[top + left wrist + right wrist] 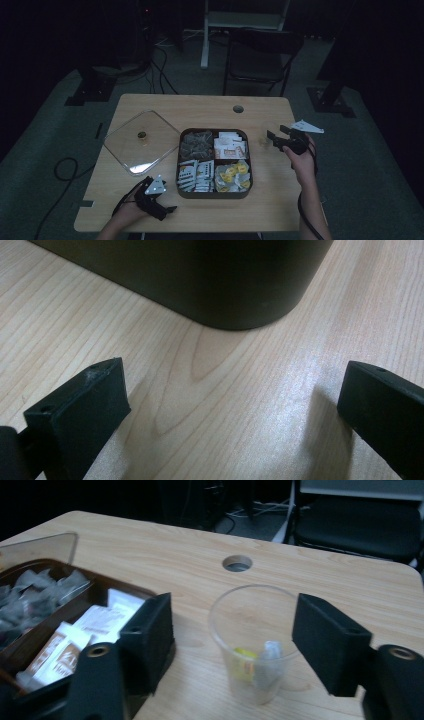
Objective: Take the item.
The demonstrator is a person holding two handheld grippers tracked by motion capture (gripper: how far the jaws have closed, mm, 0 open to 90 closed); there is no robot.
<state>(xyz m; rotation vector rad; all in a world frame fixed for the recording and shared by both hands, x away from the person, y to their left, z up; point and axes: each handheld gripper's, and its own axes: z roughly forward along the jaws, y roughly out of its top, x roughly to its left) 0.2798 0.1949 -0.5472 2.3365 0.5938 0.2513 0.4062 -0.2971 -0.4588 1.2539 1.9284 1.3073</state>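
Right claw [232, 645]: sitting nearest the lens in the right gripper view, its two black jaws standing wide apart with the cup between them, gripping nothing; in the high view the right claw [276, 137] is hovering over the desk's right side, pointing left toward the box.
Cup [255, 640]: a clear plastic cup standing upright on the desk, between the jaws without touching either, holding a yellow-tagged packet and a pale one at its bottom; in the high view the cup [263, 142] is showing faintly just right of the box.
Left claw [232, 415]: jaws spreading wide over bare wood, holding nothing, facing the rounded dark corner of the box close ahead; in the high view the left claw [167, 210] is lying low at the desk's near edge, just beside the box's near-left corner.
Box [215, 195]: a dark square box with four compartments sitting mid-desk; grey sachets are filling the far-left one, white and orange packets the far-right, white and brown packets the near-left, yellow-tagged bags the near-right.
Lid [125, 145]: a clear square lid with a small knob lying flat on the desk left of the box, its corner just reaching the box's far-left side.
Desk [200, 107]: pale wood, with a round cable hole near its far edge.
Chair [260, 55]: a dark chair standing beyond the desk.
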